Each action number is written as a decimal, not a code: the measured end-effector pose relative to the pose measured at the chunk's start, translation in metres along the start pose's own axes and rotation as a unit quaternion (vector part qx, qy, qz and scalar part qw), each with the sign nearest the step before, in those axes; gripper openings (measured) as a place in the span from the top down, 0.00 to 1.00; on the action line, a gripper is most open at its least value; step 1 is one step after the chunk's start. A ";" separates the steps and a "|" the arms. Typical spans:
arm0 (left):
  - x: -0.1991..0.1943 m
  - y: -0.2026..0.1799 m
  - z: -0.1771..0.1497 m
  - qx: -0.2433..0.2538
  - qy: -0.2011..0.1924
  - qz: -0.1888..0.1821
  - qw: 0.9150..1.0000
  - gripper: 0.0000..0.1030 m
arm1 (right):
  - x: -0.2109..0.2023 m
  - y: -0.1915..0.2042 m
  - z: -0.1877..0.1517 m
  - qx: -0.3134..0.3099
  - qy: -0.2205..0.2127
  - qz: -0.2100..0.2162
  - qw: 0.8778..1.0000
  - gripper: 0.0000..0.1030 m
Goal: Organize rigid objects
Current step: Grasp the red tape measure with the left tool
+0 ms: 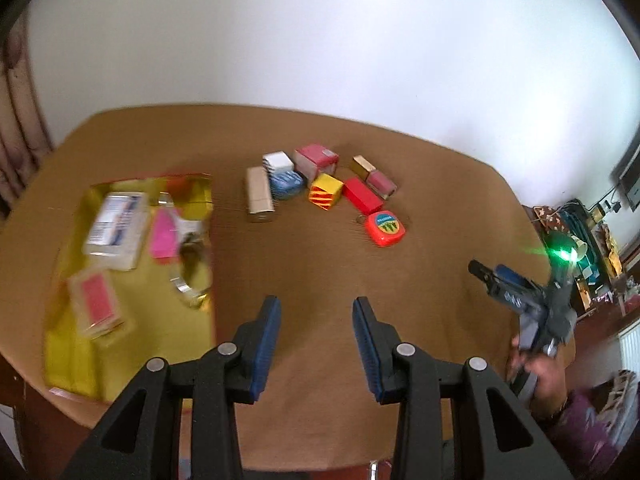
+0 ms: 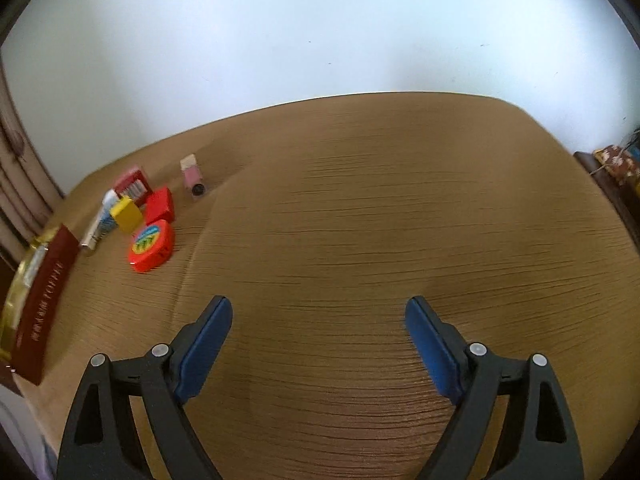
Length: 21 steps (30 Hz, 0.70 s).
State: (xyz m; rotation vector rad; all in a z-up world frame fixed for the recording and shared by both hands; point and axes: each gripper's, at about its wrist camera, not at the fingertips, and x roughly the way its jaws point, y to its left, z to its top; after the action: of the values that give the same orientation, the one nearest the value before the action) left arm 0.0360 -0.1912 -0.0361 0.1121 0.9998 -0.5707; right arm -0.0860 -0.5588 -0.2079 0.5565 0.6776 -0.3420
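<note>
A cluster of small boxes lies mid-table: a red tape measure (image 1: pixel 386 229) (image 2: pixel 152 245), a yellow striped box (image 1: pixel 326 191) (image 2: pixel 127 213), a red box (image 1: pixel 362 195) (image 2: pixel 160 204), a pink-and-gold box (image 1: pixel 374 176) (image 2: pixel 192 174) and a silver box (image 1: pixel 259 194). To the left stands a gold-lined tray (image 1: pixel 76 352) (image 2: pixel 44 300) holding a white box (image 1: pixel 116 228), a card case (image 1: pixel 98 298) and a tape roll (image 1: pixel 192 280). My left gripper (image 1: pixel 316 304) is open and empty, short of the cluster. My right gripper (image 2: pixel 320 304) (image 1: pixel 496 276) is open wide over bare table, right of the cluster.
The brown table (image 1: pixel 320 272) ends at a white wall behind. A hand (image 1: pixel 536 372) holds the right gripper at the table's right edge. Cluttered furniture (image 1: pixel 592 240) stands beyond that edge, and a curtain (image 1: pixel 20 112) hangs at the left.
</note>
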 end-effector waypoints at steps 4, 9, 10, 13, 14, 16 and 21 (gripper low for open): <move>0.044 -0.022 0.021 0.004 0.045 -0.013 0.999 0.63 | 0.004 0.011 -0.002 -0.007 0.004 0.018 1.000 0.16; 0.099 -0.060 0.048 0.021 0.096 -0.032 0.995 0.63 | 0.015 0.029 -0.001 0.002 -0.001 0.044 0.999 0.16; 0.105 -0.065 0.051 0.022 0.103 -0.031 0.994 0.63 | 0.014 0.029 -0.001 0.004 -0.003 0.048 0.999 0.16; 0.132 -0.078 0.067 0.021 0.119 -0.013 0.993 0.63 | 0.015 0.030 -0.001 0.006 -0.005 0.059 0.998 0.16; 0.141 -0.079 0.072 0.014 0.128 -0.008 0.992 0.63 | 0.015 0.031 -0.001 0.005 -0.005 0.062 0.998 0.16; 0.152 -0.078 0.079 -0.009 0.135 -0.012 0.991 0.63 | 0.014 0.031 -0.002 0.005 -0.005 0.067 0.998 0.16; 0.179 -0.069 0.090 -0.058 0.159 -0.009 0.986 0.63 | 0.014 0.032 -0.003 0.002 -0.005 0.078 0.997 0.16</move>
State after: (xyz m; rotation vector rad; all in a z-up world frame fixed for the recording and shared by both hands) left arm 0.1435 -0.3524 -0.1217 0.0925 1.3428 -0.5193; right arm -0.0619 -0.5329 -0.2071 0.6071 0.6205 -0.2002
